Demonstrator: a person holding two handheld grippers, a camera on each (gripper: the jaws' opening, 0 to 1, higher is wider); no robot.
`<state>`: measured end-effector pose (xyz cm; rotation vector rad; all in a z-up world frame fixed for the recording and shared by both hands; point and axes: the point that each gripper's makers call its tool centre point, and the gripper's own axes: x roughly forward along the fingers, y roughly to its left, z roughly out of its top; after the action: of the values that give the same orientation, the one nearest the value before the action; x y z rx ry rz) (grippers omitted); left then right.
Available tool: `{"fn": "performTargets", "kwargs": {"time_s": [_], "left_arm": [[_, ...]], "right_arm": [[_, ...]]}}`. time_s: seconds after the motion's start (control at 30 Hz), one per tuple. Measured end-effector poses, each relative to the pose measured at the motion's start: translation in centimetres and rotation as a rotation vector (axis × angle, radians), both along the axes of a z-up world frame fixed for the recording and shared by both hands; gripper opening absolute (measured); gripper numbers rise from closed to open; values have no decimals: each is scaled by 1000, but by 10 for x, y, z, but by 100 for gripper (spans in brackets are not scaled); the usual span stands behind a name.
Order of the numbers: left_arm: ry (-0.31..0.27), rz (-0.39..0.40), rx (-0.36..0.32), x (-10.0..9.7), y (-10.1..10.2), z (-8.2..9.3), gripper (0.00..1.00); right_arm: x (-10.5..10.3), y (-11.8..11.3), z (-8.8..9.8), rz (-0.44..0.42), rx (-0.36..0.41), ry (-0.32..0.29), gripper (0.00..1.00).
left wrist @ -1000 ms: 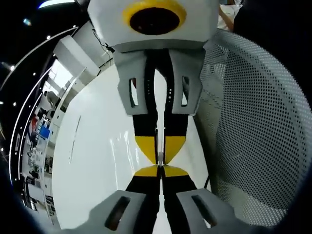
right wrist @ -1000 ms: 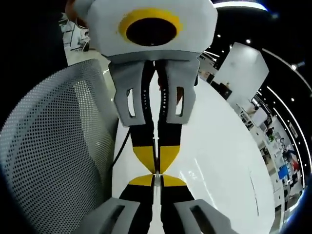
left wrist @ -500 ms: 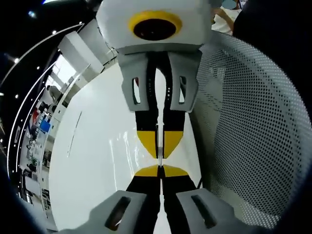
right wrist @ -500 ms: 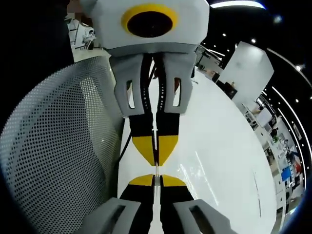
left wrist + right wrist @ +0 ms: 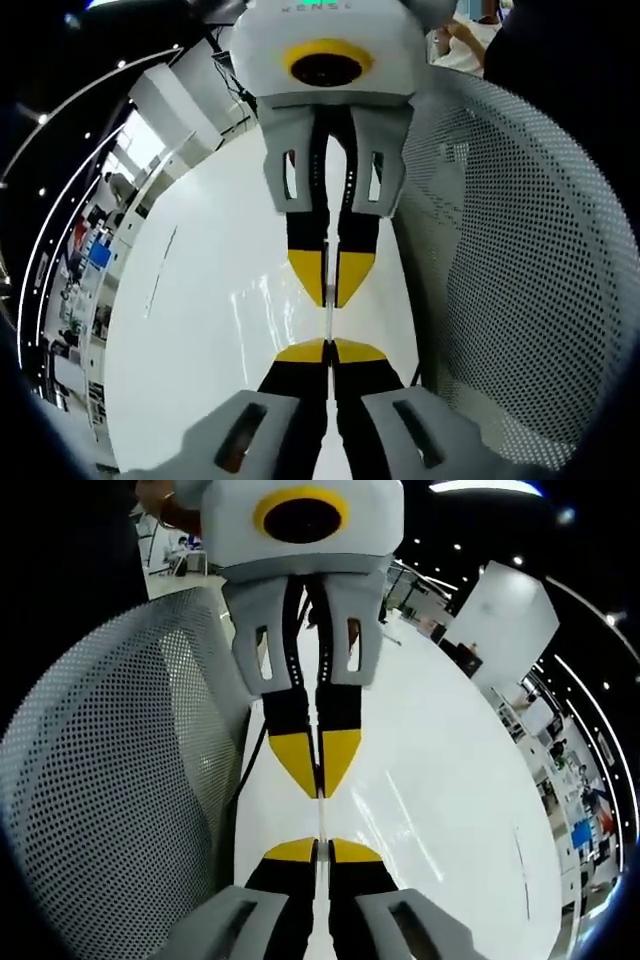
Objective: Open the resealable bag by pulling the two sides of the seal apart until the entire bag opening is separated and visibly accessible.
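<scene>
Left gripper (image 5: 327, 350), grey body with black jaws and yellow tips: jaws together, pinched on the edge of the clear thin-film resealable bag (image 5: 327, 322), which shows edge-on as a pale thin strip running up from between the tips. Right gripper (image 5: 318, 848), same build: jaws also together, clamped on the bag's other side. The two grippers face each other tip to tip, yellow tips close but apart, with the bag film stretched in the short gap between them; in the left gripper view the right gripper comes down from the top, in the right gripper view the left one does. The bag hangs above the glossy white tabletop (image 5: 200, 350); how far the seal is parted cannot be told from this edge-on angle. A white perforated mesh chair back (image 5: 520, 250) stands just beside the grippers, along the table edge. A thin dark cable (image 5: 250, 770) runs by the chair back. Background is a dim hall with ceiling lights.
</scene>
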<state>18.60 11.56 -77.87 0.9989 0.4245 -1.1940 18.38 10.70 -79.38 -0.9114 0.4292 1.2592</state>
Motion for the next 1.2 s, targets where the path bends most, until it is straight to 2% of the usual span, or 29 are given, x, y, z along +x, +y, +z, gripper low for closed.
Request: {"fn": "performTargets", "kwargs": {"time_s": [0.07, 0.2, 0.7, 0.8, 0.97, 1.03, 1.2], "left_arm": [[8, -9, 32, -3, 0, -4, 0], [-1, -14, 41, -2, -1, -4, 0], [16, -36, 21, -3, -5, -8, 0], [24, -30, -3, -3, -5, -10, 0], [-28, -25, -15, -2, -6, -6, 0], [-27, -16, -20, -1, -5, -5, 0], [-7, -8, -34, -1, -4, -4, 0]], "right_arm": [[1, 0, 0, -3, 0, 2, 0], [1, 1, -1, 1, -4, 6, 0], [-4, 10, 0, -1, 12, 10, 0], [-4, 9, -1, -2, 12, 11, 0], [-1, 8, 2, -16, 24, 16, 0], [0, 8, 3, -26, 35, 29, 0], [-2, 6, 2, -19, 23, 15, 0]]}}
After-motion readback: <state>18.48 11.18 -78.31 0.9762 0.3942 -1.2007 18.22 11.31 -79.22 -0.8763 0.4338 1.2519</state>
